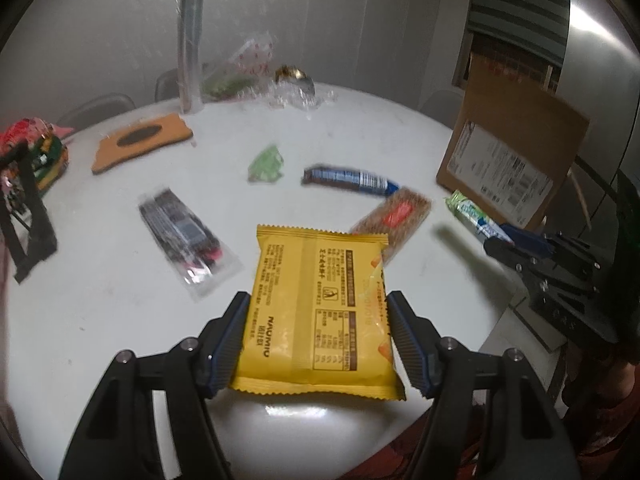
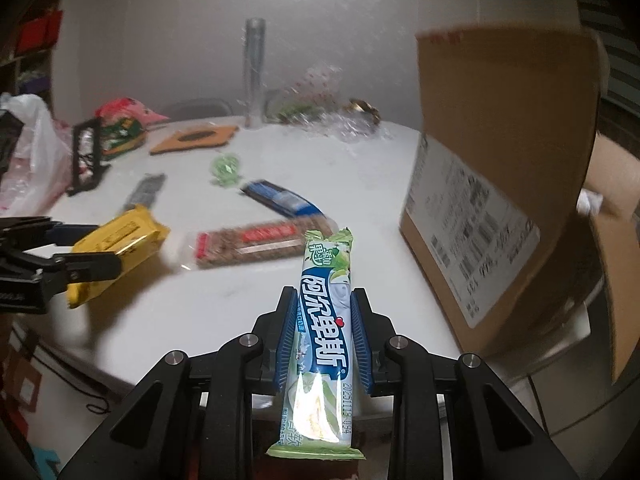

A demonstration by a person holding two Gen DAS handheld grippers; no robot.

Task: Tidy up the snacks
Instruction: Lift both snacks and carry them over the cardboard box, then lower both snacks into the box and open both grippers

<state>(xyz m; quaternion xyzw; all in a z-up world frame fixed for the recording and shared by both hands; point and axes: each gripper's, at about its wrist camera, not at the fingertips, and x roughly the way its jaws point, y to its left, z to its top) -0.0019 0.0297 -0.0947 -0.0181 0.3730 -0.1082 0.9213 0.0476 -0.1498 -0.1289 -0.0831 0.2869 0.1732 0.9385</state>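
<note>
My left gripper (image 1: pixel 318 302) is shut on a yellow snack packet (image 1: pixel 316 312) and holds it above the white round table (image 1: pixel 120 320). My right gripper (image 2: pixel 325 298) is shut on a green and white candy roll (image 2: pixel 326 332), held above the table's near edge beside the cardboard box (image 2: pixel 500 184). In the right wrist view the left gripper (image 2: pixel 60 256) holds the yellow packet (image 2: pixel 120 248) at the left. In the left wrist view the right gripper (image 1: pixel 552 264) holds the candy roll (image 1: pixel 472 216) next to the box (image 1: pixel 508 152). A brown cereal bar (image 1: pixel 394 220), a blue bar (image 1: pixel 348 178), a green packet (image 1: pixel 266 164) and a dark clear-wrapped packet (image 1: pixel 184 236) lie on the table.
An orange tissue cover (image 1: pixel 140 140), a tall clear roll (image 1: pixel 190 48), crumpled plastic bags (image 1: pixel 296 88) and a black stand (image 1: pixel 24 208) with colourful snack bags (image 1: pixel 36 140) sit at the table's far and left sides. Chairs stand behind the table.
</note>
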